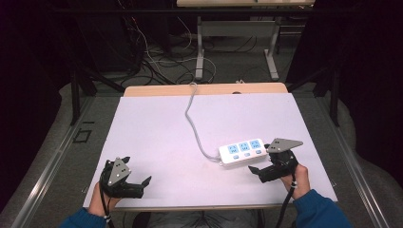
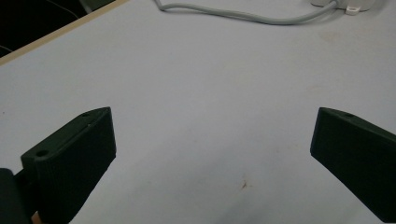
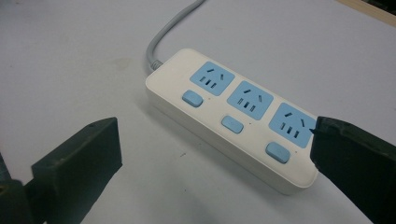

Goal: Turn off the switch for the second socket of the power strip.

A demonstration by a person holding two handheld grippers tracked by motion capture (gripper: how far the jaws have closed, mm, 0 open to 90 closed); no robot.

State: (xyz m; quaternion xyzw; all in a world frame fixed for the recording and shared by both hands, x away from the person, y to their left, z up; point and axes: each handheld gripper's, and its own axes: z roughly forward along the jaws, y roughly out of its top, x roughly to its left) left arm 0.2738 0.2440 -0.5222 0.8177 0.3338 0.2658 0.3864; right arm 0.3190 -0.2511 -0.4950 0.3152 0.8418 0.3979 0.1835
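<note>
A: Item one, your right gripper. How are its jaws standing?

B: You are holding them spread wide and gripping nothing. In the right gripper view, one jaw is sitting over bare sheet and the other is overlapping the near end of the power strip; whether it is touching, I cannot tell.

A: Item two, your left gripper?

B: Also spread, also carrying nothing. You are keeping it near the front left corner of the white sheet, just inside the near edge. Open sheet is lying ahead of it and to its right.

A: Item three, the strip. Position and heading?

B: It is lying flat on the right half of the sheet, well inside the right edge, just ahead of your right gripper. Its long axis is running left to right across the table, the right end tipped slightly away from you. Three blue sockets are facing up, each with a blue switch on the near side.

A: Item four, the cable?

B: It is leaving the strip's left end, curving toward the far edge and passing over the wooden table edge.
</note>
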